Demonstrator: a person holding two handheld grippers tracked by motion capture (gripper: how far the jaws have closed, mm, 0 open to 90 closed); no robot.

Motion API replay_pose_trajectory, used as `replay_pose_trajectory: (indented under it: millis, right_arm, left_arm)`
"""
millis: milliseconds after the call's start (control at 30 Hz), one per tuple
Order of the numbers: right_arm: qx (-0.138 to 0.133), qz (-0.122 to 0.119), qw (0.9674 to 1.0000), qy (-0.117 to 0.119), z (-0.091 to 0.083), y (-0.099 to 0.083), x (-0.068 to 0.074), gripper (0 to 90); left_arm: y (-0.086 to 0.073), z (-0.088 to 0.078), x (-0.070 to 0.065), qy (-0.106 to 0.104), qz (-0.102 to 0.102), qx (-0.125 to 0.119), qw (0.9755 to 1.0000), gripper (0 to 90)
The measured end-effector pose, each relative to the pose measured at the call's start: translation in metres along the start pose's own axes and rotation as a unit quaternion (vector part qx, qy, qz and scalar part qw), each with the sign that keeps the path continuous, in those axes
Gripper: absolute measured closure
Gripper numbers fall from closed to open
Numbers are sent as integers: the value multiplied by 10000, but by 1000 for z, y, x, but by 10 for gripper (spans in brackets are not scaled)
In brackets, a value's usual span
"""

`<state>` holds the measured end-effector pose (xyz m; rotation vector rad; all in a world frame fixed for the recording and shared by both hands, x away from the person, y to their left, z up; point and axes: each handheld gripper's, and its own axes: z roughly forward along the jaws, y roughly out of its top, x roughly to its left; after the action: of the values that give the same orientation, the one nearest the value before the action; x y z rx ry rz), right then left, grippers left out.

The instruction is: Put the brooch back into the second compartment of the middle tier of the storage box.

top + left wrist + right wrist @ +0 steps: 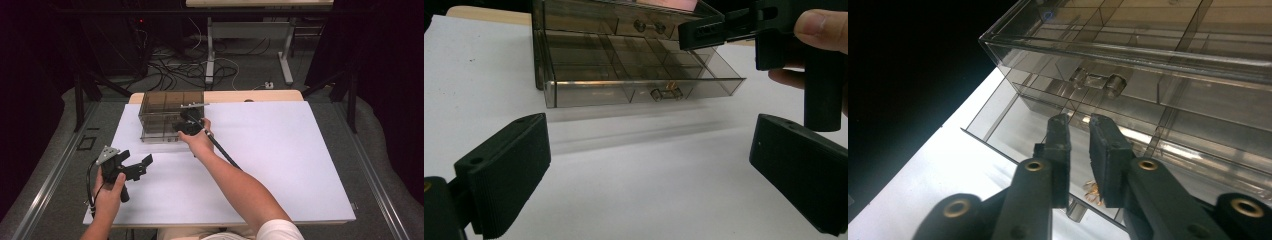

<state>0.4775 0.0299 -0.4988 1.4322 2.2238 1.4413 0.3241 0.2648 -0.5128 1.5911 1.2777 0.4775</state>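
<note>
The smoked-plastic drawer organiser (167,117) stands at the far left part of the white worktop (280,165), near its back edge. Its lower drawer (639,82) is seen pulled well out toward the person, with the empty compartments between its dividers exposed; the upper drawer (624,20) is seen pushed in, its small clear handle (1098,82) flush at the front. The pulling-out of the lower drawer is therefore judged largely done.

The right gripper (1079,150) is held just above the open drawer's front edge, over the drawer's own handle (666,93), which lies directly beneath. Its jaws are only a narrow slit apart and nothing is pinched between them; the pads appear clear of the handle. A small coppery item (1092,189) is glimpsed under the jaws, but what it is cannot be told.

The left gripper (131,167) is kept low over the near left of the worktop, well apart from the organiser, with its jaws spread wide and empty.

What remains is judged to depend on the aim: either something is to be placed in or taken from a compartment, or the drawer is to be pushed back in. No loose item is seen on the worktop beside the organiser.
</note>
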Motion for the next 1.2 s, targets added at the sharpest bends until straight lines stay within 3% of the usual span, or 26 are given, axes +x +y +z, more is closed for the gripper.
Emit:
replay_pose_trajectory:
  millis: [367, 733, 967, 1200]
  right_arm:
    - [-119, -184, 9998, -27, -7, -4, 0, 640]
    - [-66, -234, 9997, -50, -21, -8, -7, 530]
    - [-24, -282, 9996, 75, -36, -15, -9, 480]
    - [-53, -521, 9986, 113, -53, -22, -11, 443]
  left_arm:
    - [0, 0, 0, 0, 26, 26, 10000, 32]
    - [0, 2, 0, 1, 64, 53, 10000, 32]
    - [0, 2, -1, 1, 72, 60, 10000, 32]
    - [0, 2, -1, 3, 67, 80, 9999, 32]
